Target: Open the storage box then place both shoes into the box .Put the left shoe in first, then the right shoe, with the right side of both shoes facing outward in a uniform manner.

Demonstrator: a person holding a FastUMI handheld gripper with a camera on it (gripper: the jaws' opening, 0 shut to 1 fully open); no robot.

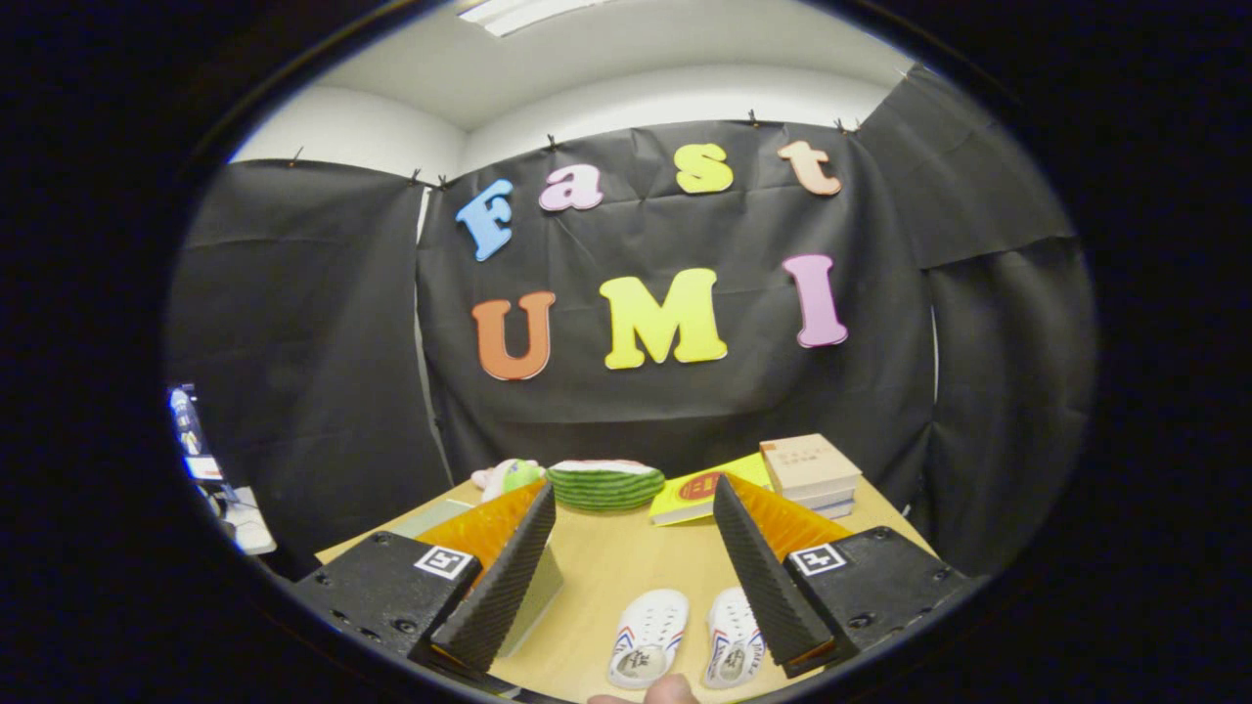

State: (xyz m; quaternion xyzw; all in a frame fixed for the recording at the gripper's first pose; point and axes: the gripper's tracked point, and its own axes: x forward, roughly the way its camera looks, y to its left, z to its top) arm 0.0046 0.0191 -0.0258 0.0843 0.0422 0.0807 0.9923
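Gaping claw (631,518), nothing held.

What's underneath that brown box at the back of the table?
The brown box sits on a stack of books, beside a yellow book. How many books lie under it is covered. The open gripper is above the two white shoes.

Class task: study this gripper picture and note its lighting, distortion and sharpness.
Gripper view: even overhead light from the ceiling lamp; fisheye bends the wooden table; the pair of white perforated shoes lies sharp between the open claw fingers with soft shadows.
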